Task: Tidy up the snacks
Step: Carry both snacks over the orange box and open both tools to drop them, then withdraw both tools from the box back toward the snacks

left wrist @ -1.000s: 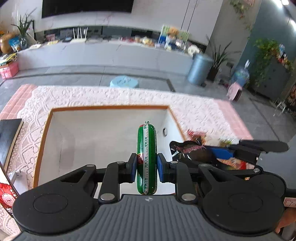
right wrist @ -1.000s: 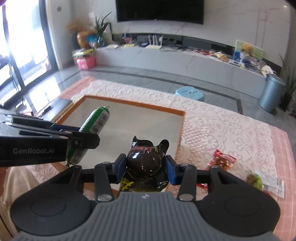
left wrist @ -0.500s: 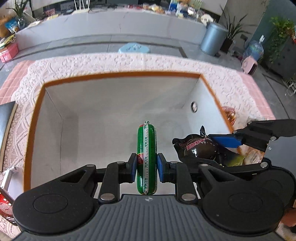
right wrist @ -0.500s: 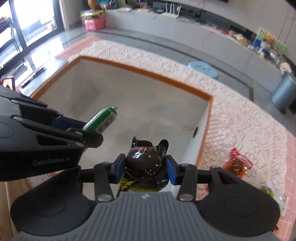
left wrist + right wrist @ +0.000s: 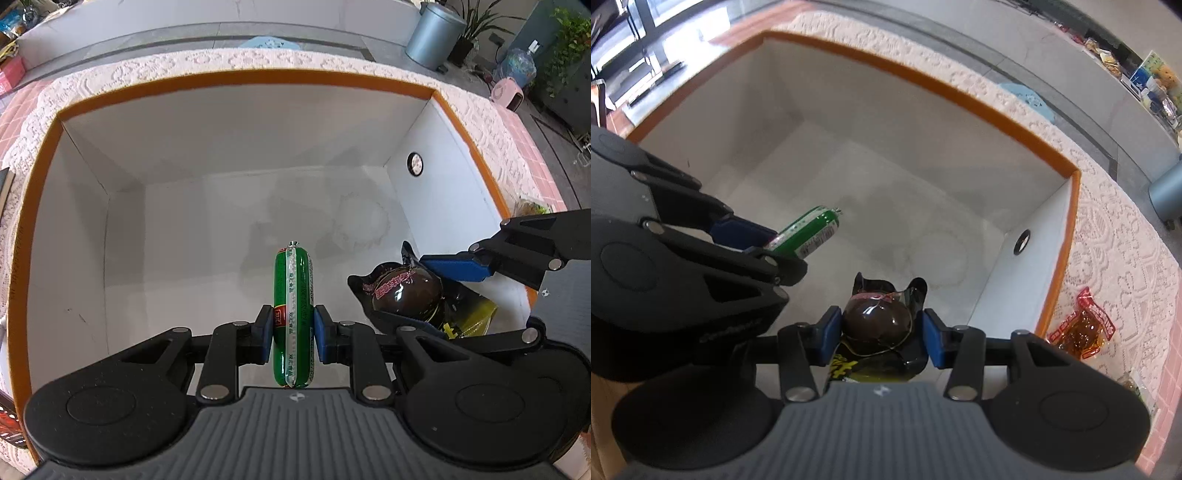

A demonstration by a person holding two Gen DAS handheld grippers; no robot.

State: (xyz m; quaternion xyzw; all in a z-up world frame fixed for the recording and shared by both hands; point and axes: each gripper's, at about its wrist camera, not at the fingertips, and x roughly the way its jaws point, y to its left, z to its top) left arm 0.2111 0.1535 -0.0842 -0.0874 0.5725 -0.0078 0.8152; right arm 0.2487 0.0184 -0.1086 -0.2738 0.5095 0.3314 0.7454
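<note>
sausage (image 5: 293, 317) left of pouch (image 5: 406, 291), above box (image 5: 236, 79)

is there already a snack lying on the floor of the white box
No, in the left wrist view the box floor shows only shadows; the green sausage and the dark packet are both held in grippers above it.

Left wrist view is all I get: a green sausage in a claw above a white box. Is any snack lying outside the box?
Observer: Yes. The right wrist view shows a red-and-orange wrapped snack on the lace cloth, just outside the box.
Visitor: And the other claw, how does it hold that dark pouch?
Observer: The right claw has a blue pad on each side of the dark pouch, whose two black corners stick out ahead.
</note>
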